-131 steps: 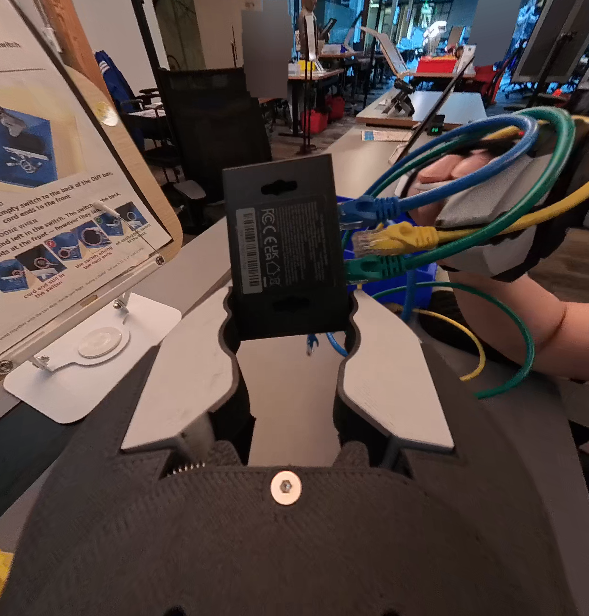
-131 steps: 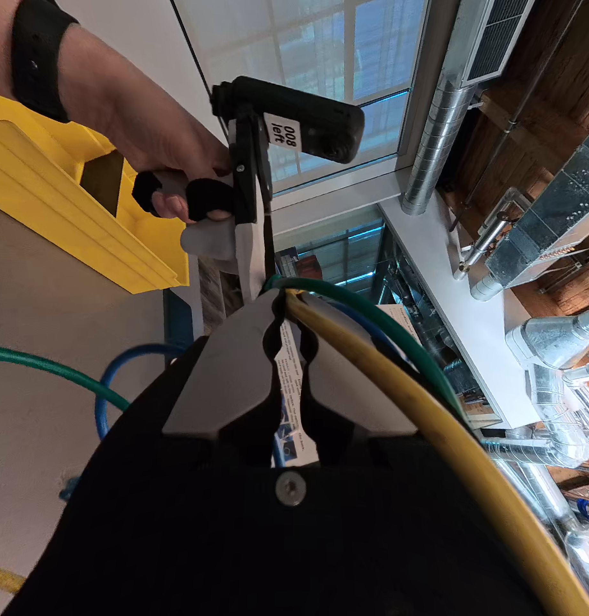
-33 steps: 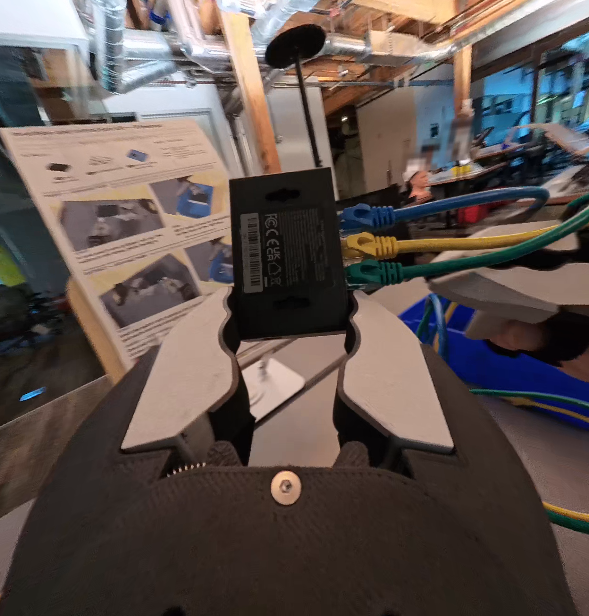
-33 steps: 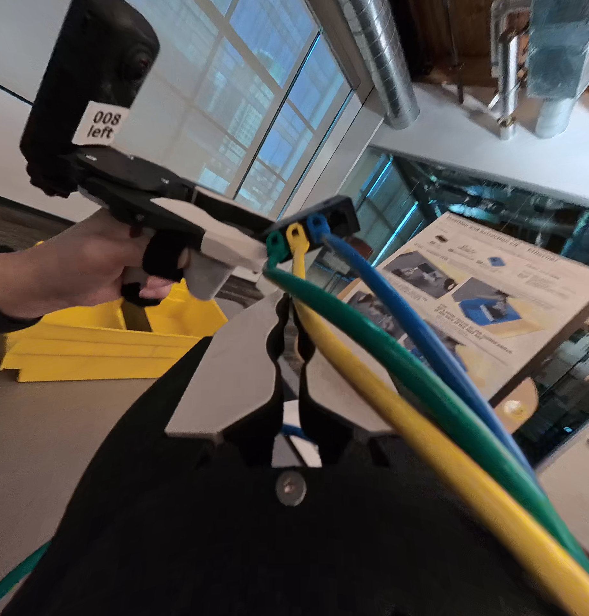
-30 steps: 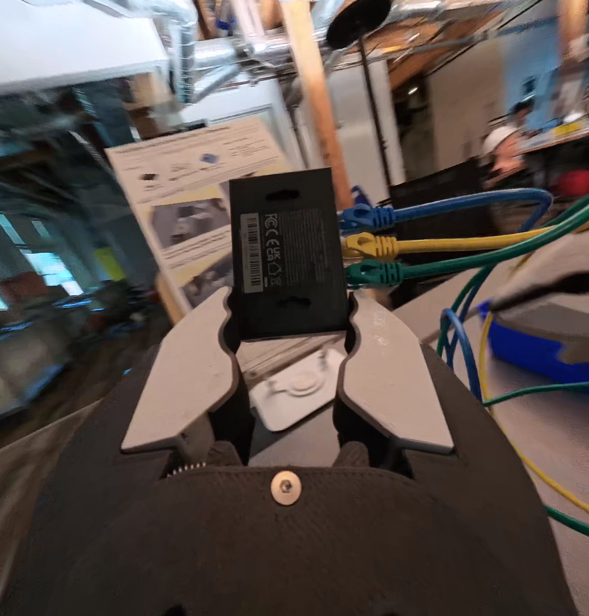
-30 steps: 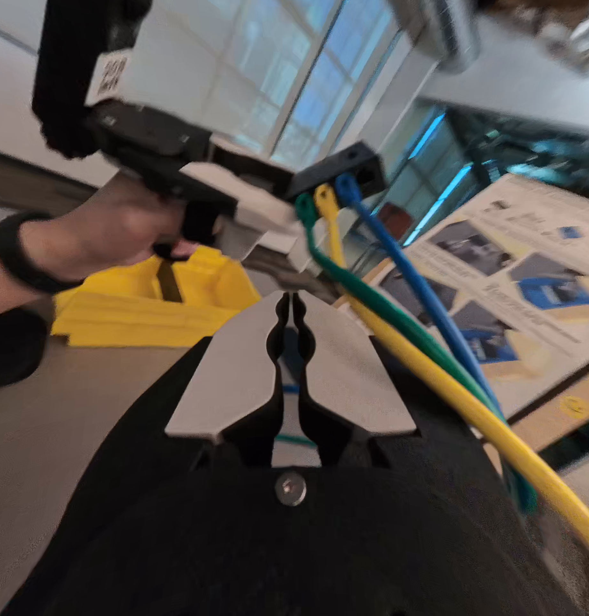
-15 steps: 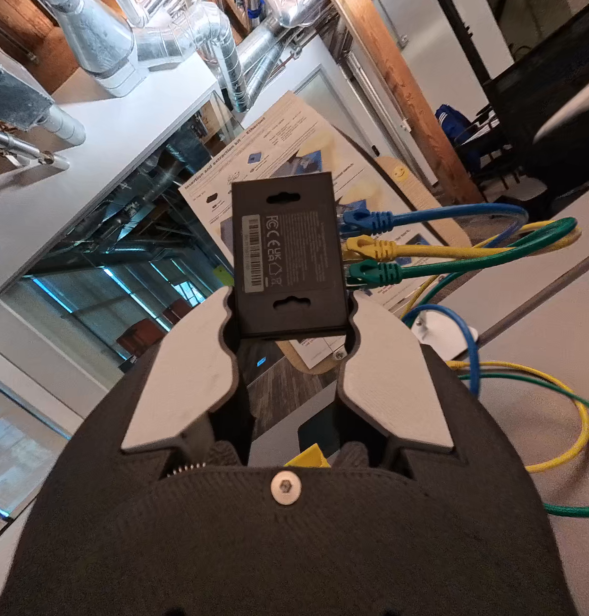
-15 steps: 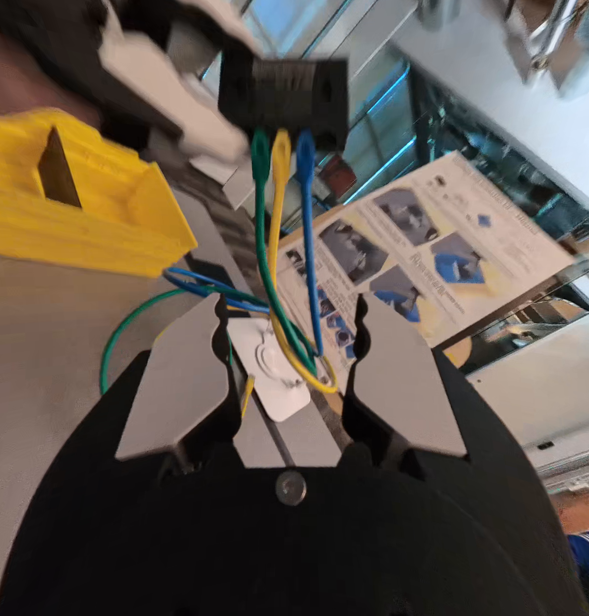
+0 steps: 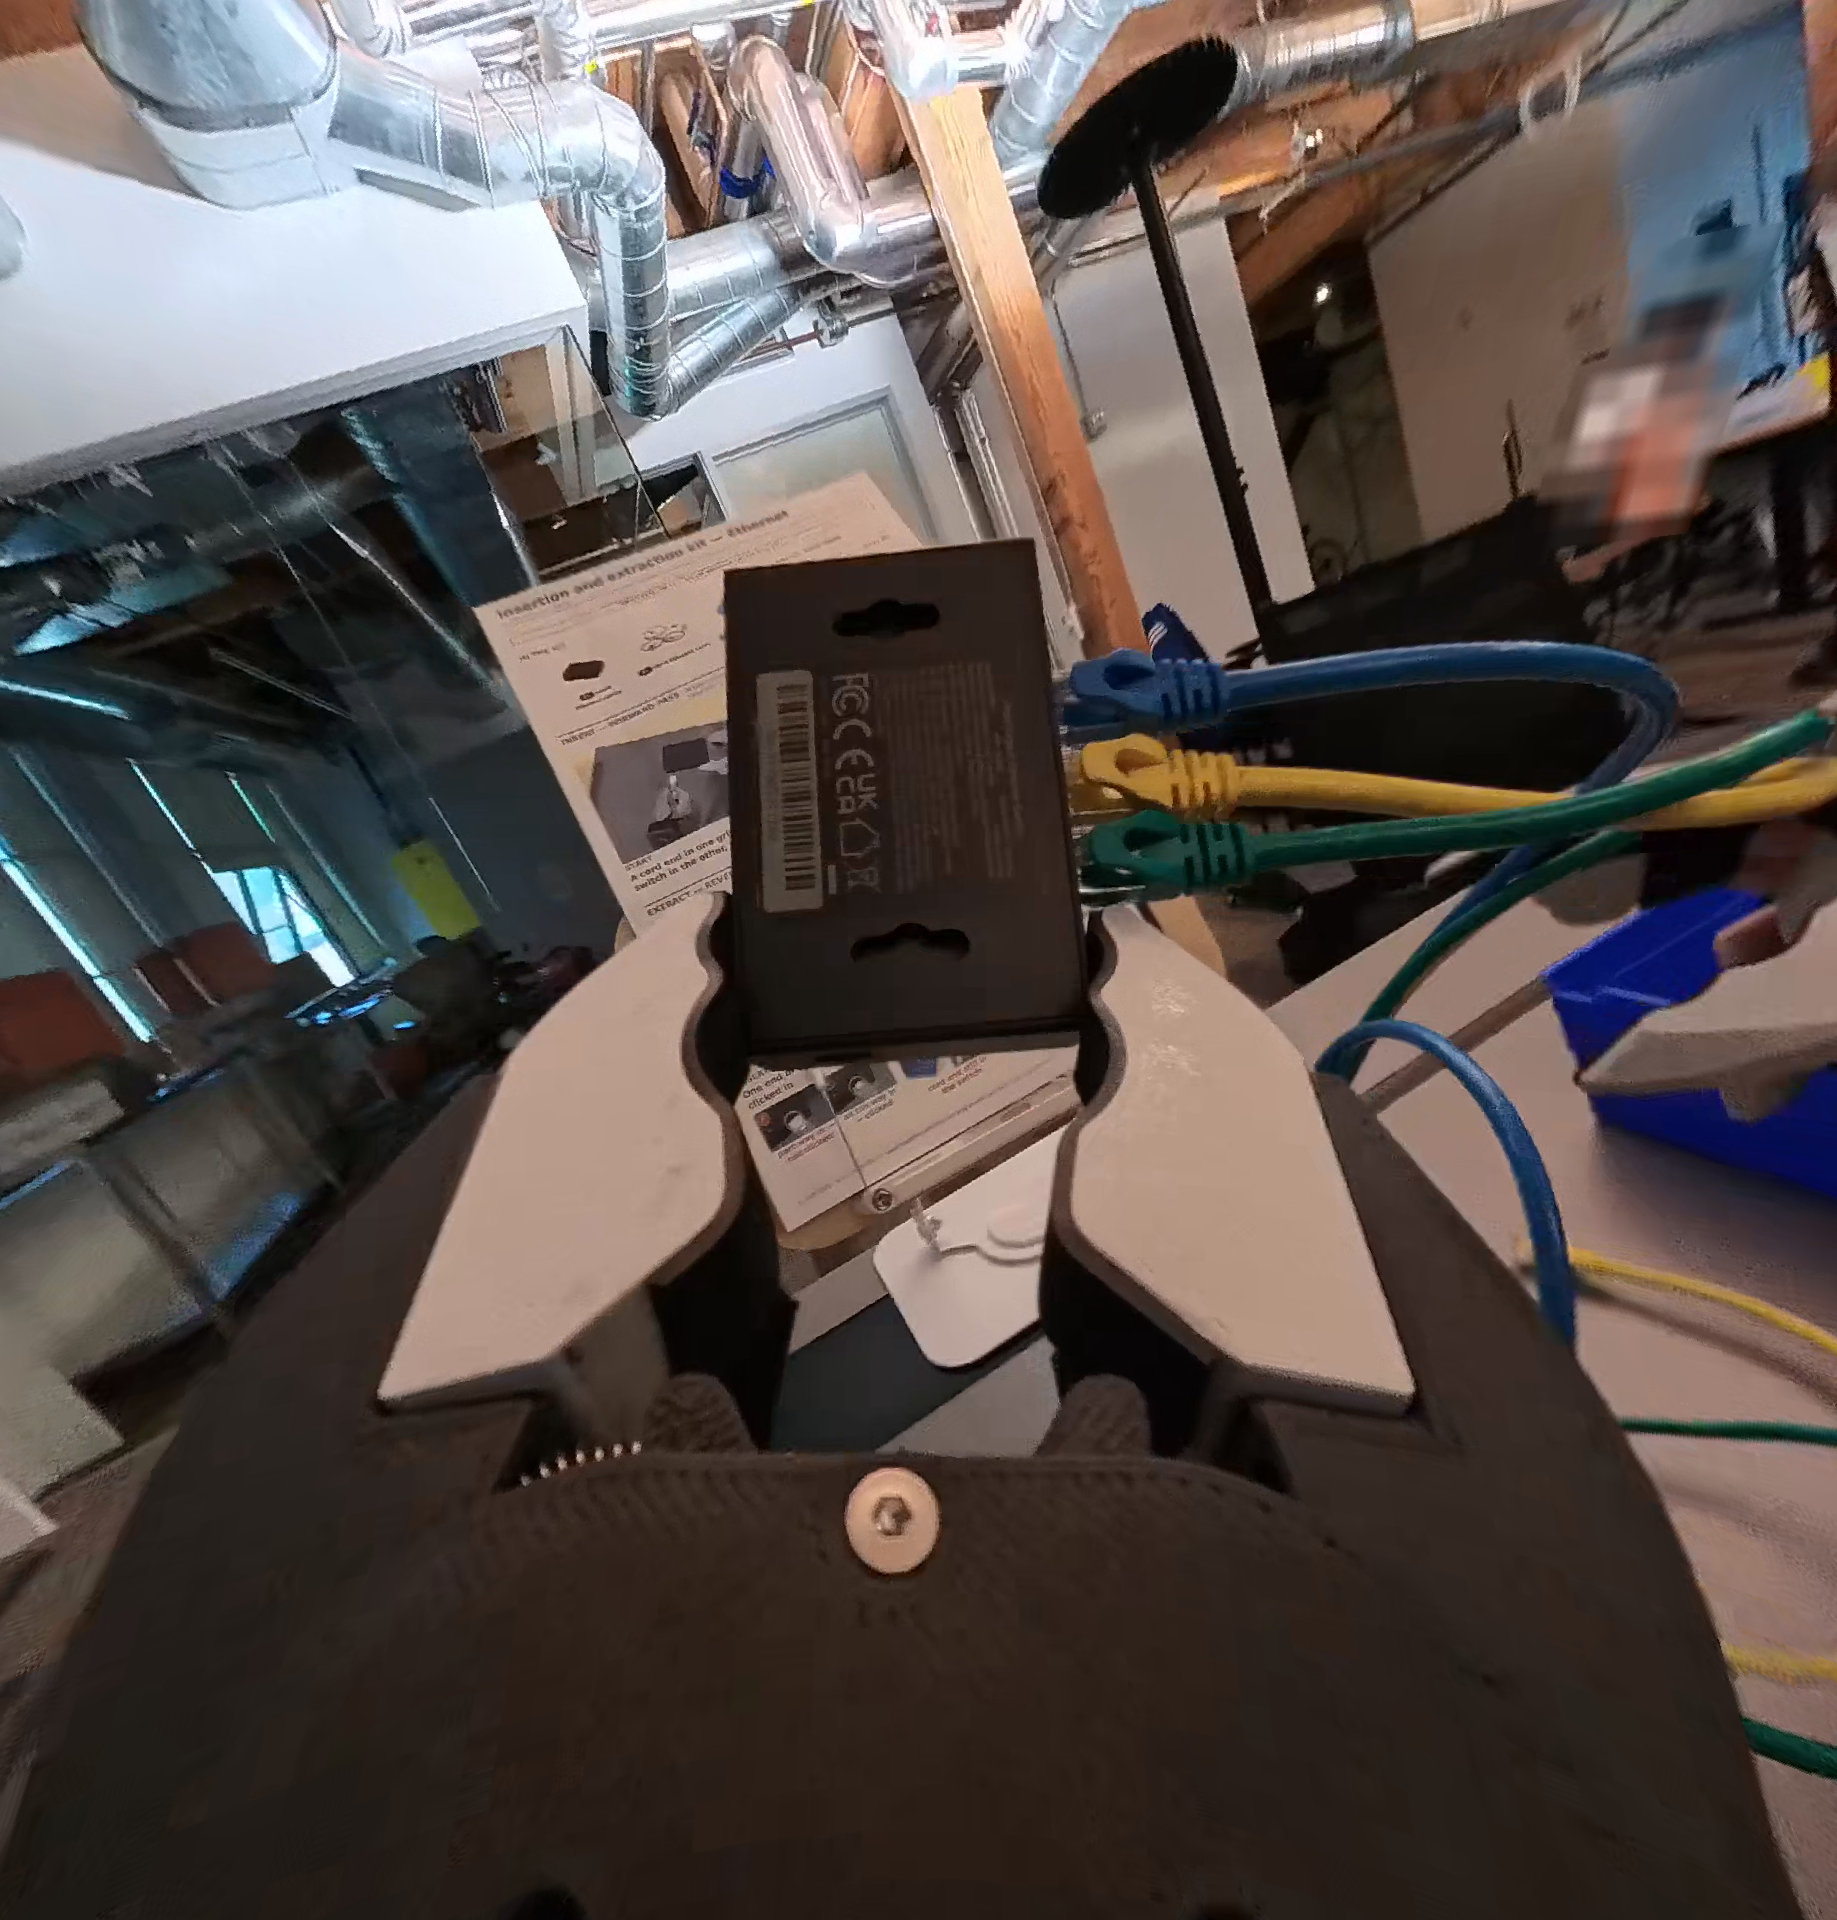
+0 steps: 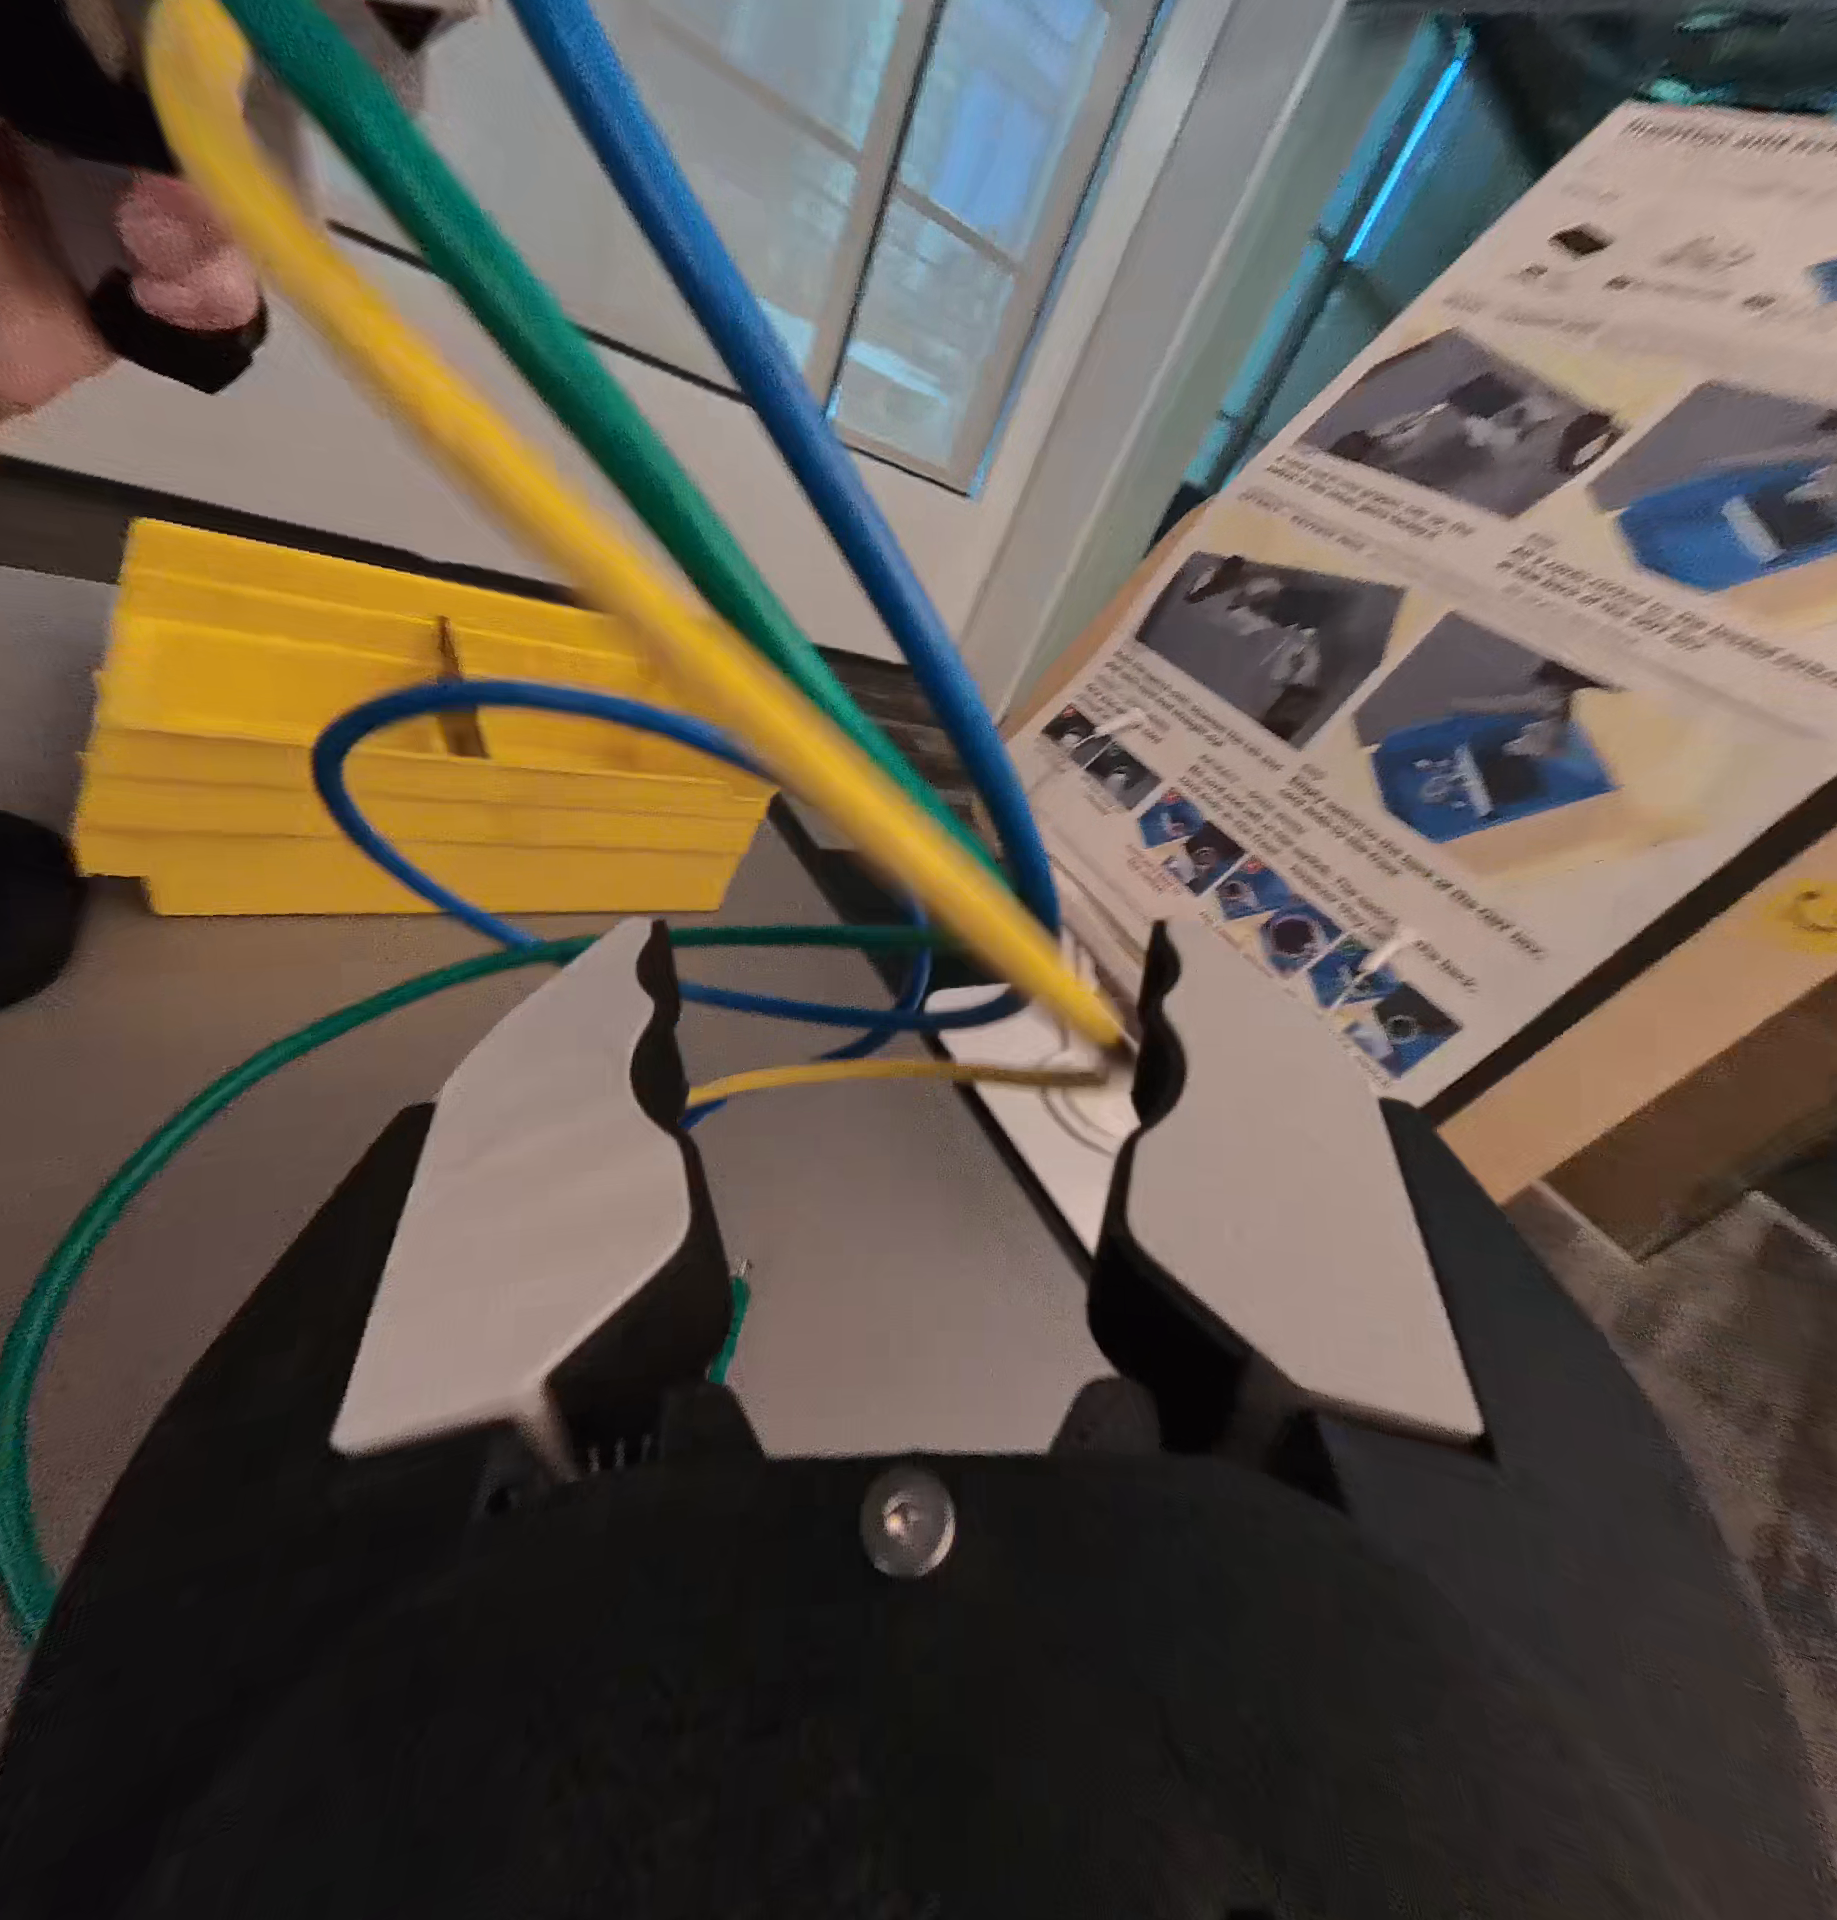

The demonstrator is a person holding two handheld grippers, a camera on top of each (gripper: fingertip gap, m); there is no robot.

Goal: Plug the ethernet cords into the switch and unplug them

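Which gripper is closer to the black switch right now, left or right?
Left. The left gripper is clamped on the switch itself. The right gripper is open and holds nothing, off to the side where the cords trail.

Right view motion-blurred; cords (image 10: 685,582) exit top edge.

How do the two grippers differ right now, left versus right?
The left gripper is shut on the black switch, while the right gripper stands open and holds nothing. The left gripper is raised off the desk; the right gripper points down toward the desk, with the cords crossing in front of it. Both have the same pale fingers on a black body.
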